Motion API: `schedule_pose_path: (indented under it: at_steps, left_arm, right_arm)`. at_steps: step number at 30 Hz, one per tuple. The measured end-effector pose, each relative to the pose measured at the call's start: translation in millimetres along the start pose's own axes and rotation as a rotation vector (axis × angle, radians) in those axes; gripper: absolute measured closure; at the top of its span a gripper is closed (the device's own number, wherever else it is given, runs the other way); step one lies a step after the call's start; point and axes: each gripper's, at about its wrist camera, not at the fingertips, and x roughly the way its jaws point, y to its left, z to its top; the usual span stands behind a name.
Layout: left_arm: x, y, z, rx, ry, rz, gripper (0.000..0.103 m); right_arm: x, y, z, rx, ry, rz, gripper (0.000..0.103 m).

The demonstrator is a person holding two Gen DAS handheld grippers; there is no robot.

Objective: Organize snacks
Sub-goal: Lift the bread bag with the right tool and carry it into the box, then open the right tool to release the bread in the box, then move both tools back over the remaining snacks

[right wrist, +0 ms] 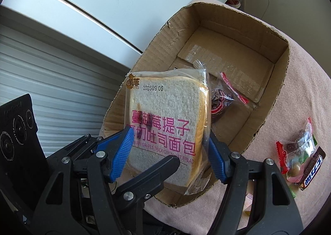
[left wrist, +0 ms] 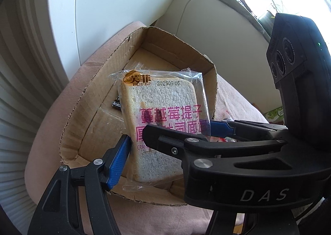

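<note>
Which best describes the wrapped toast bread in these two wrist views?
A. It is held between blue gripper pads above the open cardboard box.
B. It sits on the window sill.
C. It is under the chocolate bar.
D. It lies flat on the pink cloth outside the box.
A: the toast bread sits between the blue pads of the right gripper, over the cardboard box.

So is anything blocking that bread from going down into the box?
Nothing visible blocks it. The bread hangs over the open box, held by both grippers. A small red-edged bag already lies on the box floor to its right, but bare floor remains behind it.
</note>
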Motion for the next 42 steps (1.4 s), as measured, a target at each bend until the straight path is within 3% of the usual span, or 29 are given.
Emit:
schedule_pose_path:
  at_steps: [12, 21, 35, 42]
  left_arm:
    - [20.2, 6.6, 3.6, -0.012, 0.025, -0.001, 0.040]
    - [19.7, 8.4, 2.0, 0.009, 0.017, 0.062, 0.041]
    - [-5.1, -9.9, 0.2, 0.070, -0.030, 0.101, 0.041]
    - [-10.3, -40.1, -6.3, 0.148, -0.048, 0.097, 0.041]
  right_arm:
    - [0.2, -1.6, 0.6, 0.005, 0.020, -0.007, 0.032]
    - [-14.4, -2.3, -1.3, -0.006, -0.006, -0.046, 0.032]
    - [-83.0, -34.8, -24.5, 0.030, -0.123, -0.066, 0.032]
    - [-118.5, -69.3, -45.9, 0.084, -0.215, -0.144, 0.032]
